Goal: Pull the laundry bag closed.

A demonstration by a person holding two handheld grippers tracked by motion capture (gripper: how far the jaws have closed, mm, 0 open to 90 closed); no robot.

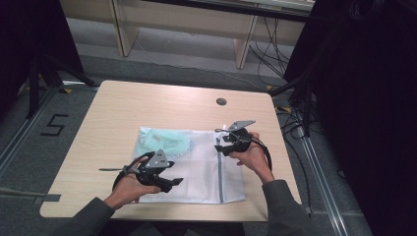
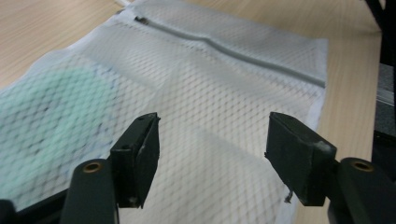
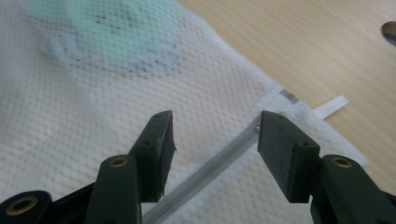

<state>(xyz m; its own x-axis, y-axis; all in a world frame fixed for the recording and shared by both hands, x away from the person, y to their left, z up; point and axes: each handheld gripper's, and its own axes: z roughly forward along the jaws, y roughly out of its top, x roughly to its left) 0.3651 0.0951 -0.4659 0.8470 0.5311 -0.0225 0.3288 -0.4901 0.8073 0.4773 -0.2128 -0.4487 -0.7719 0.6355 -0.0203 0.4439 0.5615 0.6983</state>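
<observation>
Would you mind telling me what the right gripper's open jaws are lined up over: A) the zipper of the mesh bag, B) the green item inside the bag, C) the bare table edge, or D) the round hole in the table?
A: in the right gripper view the right gripper has its jaws apart, and the grey zipper of the white mesh bag runs between them.

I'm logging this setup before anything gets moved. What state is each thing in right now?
Mesh laundry bag: flat on the table, zipper closed as far as shows.
Green item: inside the bag, at its far left corner.
Left gripper: open, above the mesh, holding nothing.
Right gripper: open, over the zipper near its far end, holding nothing.
</observation>
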